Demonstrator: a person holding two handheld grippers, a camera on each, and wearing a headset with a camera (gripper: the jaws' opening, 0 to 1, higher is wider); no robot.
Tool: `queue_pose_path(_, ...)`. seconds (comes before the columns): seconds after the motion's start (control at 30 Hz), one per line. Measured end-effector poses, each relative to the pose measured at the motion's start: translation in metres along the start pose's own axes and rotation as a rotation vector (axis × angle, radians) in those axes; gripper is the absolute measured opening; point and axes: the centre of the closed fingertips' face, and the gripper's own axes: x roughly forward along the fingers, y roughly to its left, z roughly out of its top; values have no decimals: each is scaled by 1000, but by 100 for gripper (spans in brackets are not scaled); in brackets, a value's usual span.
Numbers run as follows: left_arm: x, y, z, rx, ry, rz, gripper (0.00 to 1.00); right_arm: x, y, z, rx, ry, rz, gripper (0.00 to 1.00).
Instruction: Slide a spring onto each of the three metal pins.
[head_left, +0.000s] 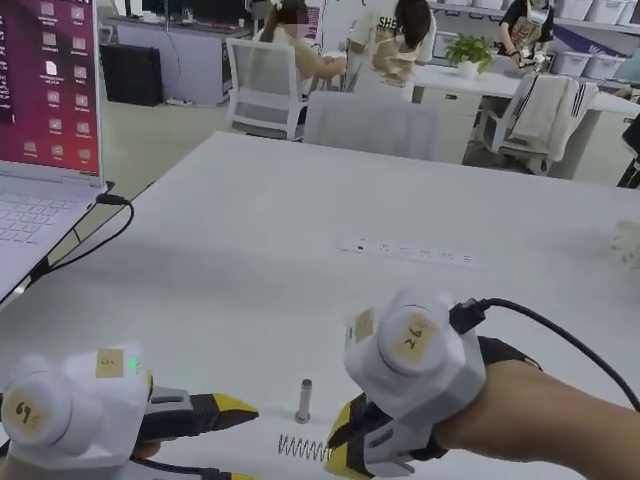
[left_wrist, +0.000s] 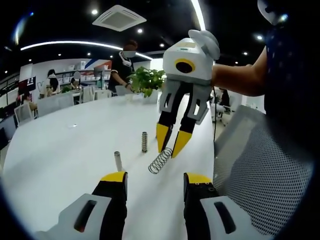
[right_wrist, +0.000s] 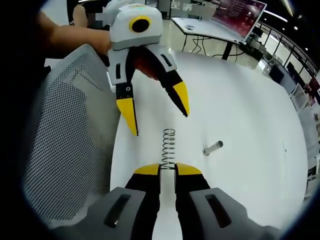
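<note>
1. Right tongs (right_wrist: 169, 169), white-bodied with yellow tips, are clamped on one end of a thin coiled steel spring (right_wrist: 169, 142). The rest of the coil juts free ahead of the tips, low over the white counter (head_left: 300, 230).
2. Left tongs (left_wrist: 156, 179), of the same make, stand with jaws apart and nothing between them. They face the right pair from just across the spring.
3. One short grey metal pin (head_left: 303, 400) stands upright and bare on the counter, just beside the spring and between the two tongs. The spring is not on it.
4. A second upright pin (left_wrist: 144, 142), farther off in the left gripper view, looks dark and ribbed. It may already carry a spring, but it is too small to confirm.
5. Step in hand, as judged: seat the held spring on the bare pin. Turn the coil from its slanted lie to upright, free end down, and centre its open mouth over the pin top before lowering.
6. A grip at the very end leaves the coil long and whippy, so expect sway. The left tongs could steady the free end lightly, without squeezing hard enough to kink a turn.
7. Risk: a sideways knock may topple the pin, and I cannot tell whether it is fixed. Release only when several turns sit over it.
</note>
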Motion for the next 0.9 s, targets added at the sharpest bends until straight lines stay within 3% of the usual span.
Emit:
queue_pose_path(0.33, 4, -9, 15, 43, -28, -41, 25, -12, 2, 9, -65, -35, -4, 8)
queue_pose_path(0.9, 10, -12, 22, 63, -68, -85, 14, -16, 2, 18, -137, -41, 20, 8)
